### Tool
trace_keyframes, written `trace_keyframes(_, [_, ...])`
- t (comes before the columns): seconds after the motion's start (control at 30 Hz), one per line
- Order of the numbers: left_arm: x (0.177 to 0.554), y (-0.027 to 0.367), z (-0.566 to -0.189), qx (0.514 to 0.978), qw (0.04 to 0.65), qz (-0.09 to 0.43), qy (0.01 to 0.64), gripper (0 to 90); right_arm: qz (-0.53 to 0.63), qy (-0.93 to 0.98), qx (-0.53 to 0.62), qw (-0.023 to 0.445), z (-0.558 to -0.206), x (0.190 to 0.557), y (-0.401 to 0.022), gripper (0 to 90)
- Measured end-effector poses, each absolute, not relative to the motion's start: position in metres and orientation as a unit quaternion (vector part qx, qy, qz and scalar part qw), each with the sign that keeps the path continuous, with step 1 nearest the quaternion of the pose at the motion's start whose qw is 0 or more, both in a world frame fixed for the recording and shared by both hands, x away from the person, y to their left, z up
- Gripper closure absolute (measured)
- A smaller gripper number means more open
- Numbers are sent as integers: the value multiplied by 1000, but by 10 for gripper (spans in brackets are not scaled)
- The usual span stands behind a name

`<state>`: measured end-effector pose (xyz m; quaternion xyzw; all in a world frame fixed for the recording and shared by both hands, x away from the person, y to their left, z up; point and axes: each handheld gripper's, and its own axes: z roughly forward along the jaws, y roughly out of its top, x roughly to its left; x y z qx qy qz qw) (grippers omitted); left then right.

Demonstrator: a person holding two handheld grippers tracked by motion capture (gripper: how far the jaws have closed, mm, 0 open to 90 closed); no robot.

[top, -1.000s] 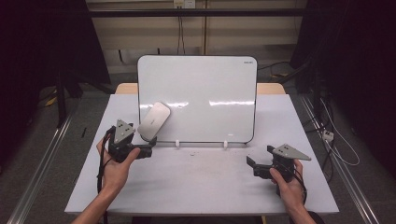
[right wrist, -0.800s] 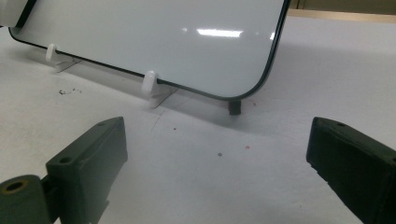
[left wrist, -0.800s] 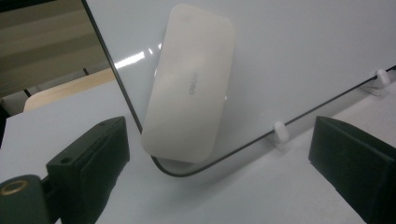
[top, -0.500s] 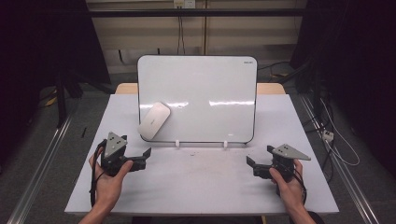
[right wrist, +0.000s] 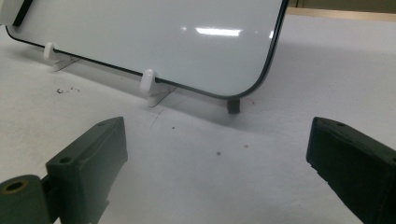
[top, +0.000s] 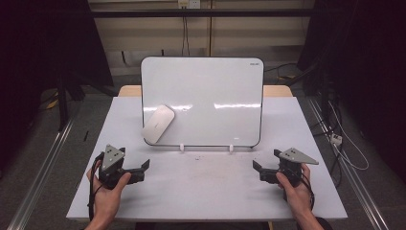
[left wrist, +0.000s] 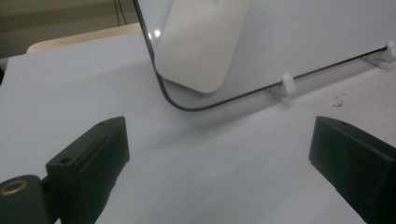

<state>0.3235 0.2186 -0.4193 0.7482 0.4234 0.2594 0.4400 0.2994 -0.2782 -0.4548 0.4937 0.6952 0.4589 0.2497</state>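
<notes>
A white whiteboard (top: 210,96) with a thin black edge stands upright on small white clips across the middle of the table. A white oval pad (top: 158,123), like an eraser, clings tilted to the board's lower left corner. My left gripper (top: 142,170) rests low near the front left of the table, open and empty, well short of the pad. In the left gripper view the pad (left wrist: 201,42) and the board (left wrist: 317,32) lie ahead of the wide-apart jaws. My right gripper (top: 258,171) is open and empty at the front right, facing the board's lower right corner (right wrist: 261,79).
The white table (top: 206,191) has a bare strip between the grippers and the board. Two white clips (top: 182,146) (top: 231,147) hold the board's bottom edge. Metal rails and cables lie on the floor at both sides.
My left gripper has drawn back from the pad toward the table's front edge, empty. The pad stays on the board. The right gripper has not moved.
</notes>
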Motion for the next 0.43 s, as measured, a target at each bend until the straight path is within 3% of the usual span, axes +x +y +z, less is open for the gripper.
trace_keyframes(0.2, [319, 219, -418, 742, 449, 283, 410, 42, 459, 698, 491, 248, -454, 298, -278, 51])
trace_keyframes(0.43, [321, 217, -425, 752, 439, 266, 414, 39, 456, 697, 494, 249, -455, 297, -279, 51])
